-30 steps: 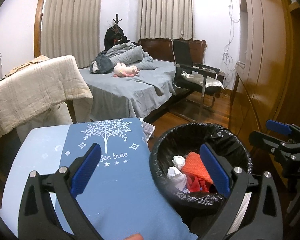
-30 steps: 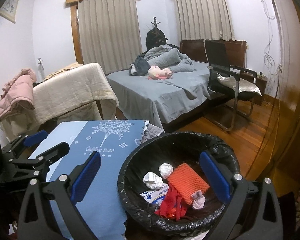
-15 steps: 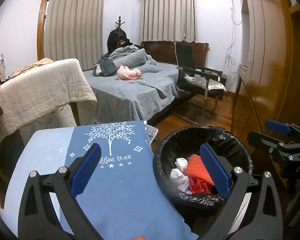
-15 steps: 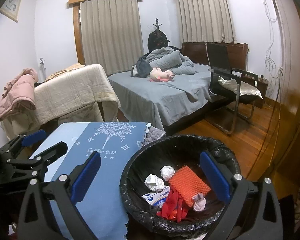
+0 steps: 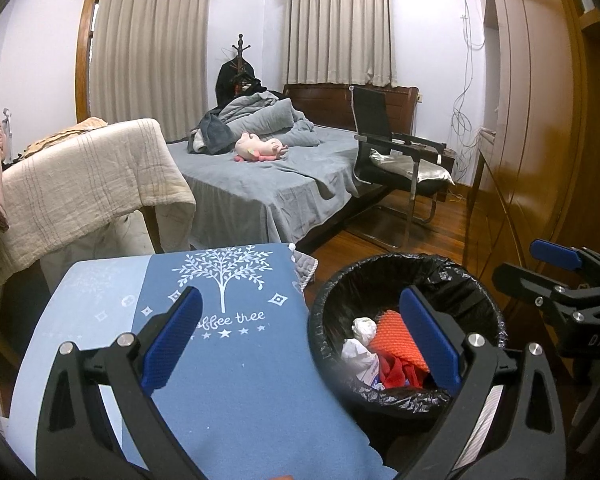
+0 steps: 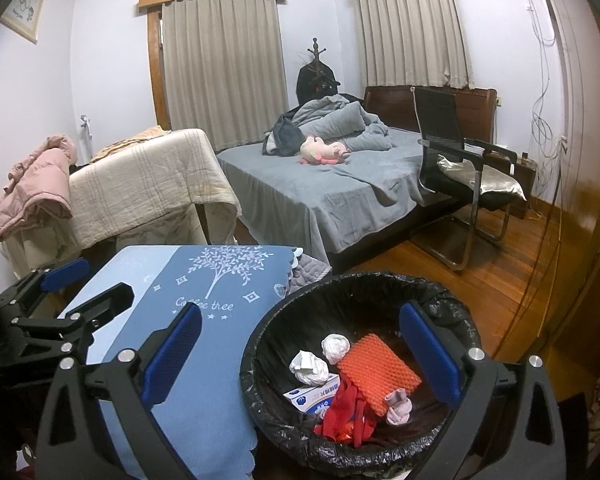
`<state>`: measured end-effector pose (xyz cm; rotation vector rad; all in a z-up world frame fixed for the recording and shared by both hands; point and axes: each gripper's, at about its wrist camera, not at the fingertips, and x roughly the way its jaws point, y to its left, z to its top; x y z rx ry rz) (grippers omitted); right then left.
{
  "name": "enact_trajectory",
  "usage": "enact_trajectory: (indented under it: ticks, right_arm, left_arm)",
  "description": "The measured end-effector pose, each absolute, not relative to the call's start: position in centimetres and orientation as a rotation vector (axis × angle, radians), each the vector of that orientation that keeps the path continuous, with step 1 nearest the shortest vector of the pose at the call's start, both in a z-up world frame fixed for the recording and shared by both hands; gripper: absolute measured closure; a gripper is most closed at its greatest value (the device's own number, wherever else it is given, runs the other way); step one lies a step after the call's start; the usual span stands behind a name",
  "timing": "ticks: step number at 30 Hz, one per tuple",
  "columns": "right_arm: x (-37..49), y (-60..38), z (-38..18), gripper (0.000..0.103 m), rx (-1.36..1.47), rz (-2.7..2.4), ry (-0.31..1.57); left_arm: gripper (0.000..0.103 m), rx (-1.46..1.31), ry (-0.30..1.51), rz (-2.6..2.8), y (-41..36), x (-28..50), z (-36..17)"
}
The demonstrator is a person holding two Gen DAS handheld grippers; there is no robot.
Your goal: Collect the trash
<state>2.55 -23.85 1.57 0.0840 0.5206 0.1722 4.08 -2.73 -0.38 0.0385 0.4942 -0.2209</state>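
Holding both tools over the work area, you are keeping the left gripper [image 5: 300, 340] and the right gripper [image 6: 300, 354] spread wide with nothing between the blue pads. The trash bin [image 6: 456, 312], lined with a black bag, is standing on the floor just beside the blue tablecloth [image 5: 236, 364]. It is already holding crumpled tissues [image 6: 320, 358], an orange foam net [image 6: 378, 372], a small printed box [image 6: 312, 394], a red wrapper [image 6: 346, 412] and a pale pink scrap [image 6: 398, 406]. Judging from this, you are nearing the end: the visible part of the cloth is showing no loose litter, though its near edge is hidden behind the jaws. Around you, a grey bed [image 6: 340, 192] with a pink plush toy [image 6: 324, 151], a black chair [image 6: 460, 160] and a draped beige blanket [image 6: 148, 178] are standing well apart, blocking nothing.
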Motion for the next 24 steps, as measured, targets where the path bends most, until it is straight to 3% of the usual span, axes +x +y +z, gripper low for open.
enact_trajectory:
  ticks: [24]
  right_arm:
    - [2.55, -23.63, 1.46, 0.006, 0.083, 0.171, 0.52]
  left_arm:
    - [0.007, 0.04, 0.494, -0.22, -2.61, 4.11, -0.39]
